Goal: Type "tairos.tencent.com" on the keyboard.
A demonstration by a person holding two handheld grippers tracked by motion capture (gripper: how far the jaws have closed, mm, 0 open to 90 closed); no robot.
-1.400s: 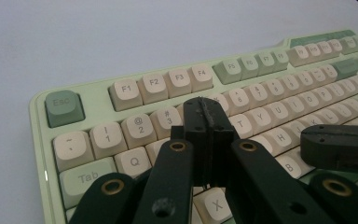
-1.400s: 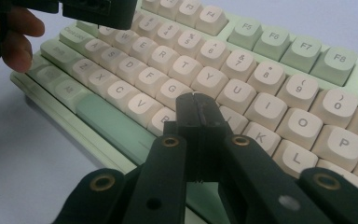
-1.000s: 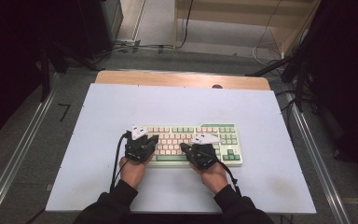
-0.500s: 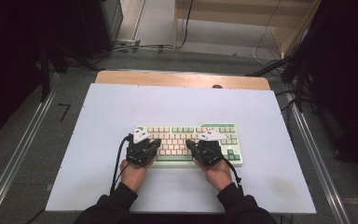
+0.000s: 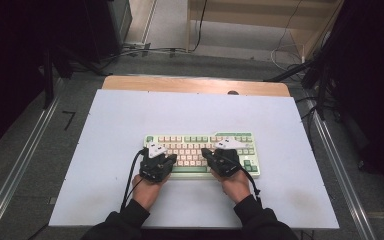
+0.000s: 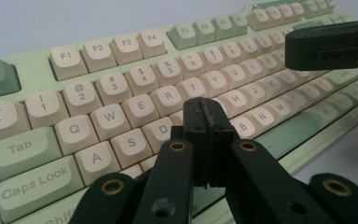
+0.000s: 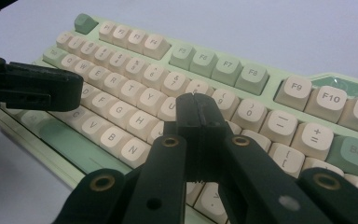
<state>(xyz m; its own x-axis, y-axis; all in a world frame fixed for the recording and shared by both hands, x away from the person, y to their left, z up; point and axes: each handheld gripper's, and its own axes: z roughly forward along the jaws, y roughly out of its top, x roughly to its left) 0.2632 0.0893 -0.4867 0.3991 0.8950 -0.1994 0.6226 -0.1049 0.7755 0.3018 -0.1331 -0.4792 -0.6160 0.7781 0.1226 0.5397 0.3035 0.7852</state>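
we see a green and cream keyboard lying a little toward 6 o'clock of the middle of the pale table. our left gripper hangs over the keyboard's 9 o'clock half, jaws pressed together with nothing between them, their tips above the keys around f and g; the tab and caps lock keys sit toward 8 o'clock of them. our right gripper hangs over the 3 o'clock half, jaws likewise pressed together and empty, tips above the keys near i and j, with the f9 key at 2 o'clock. from above, both hands hold the grippers side by side, near each other but apart.
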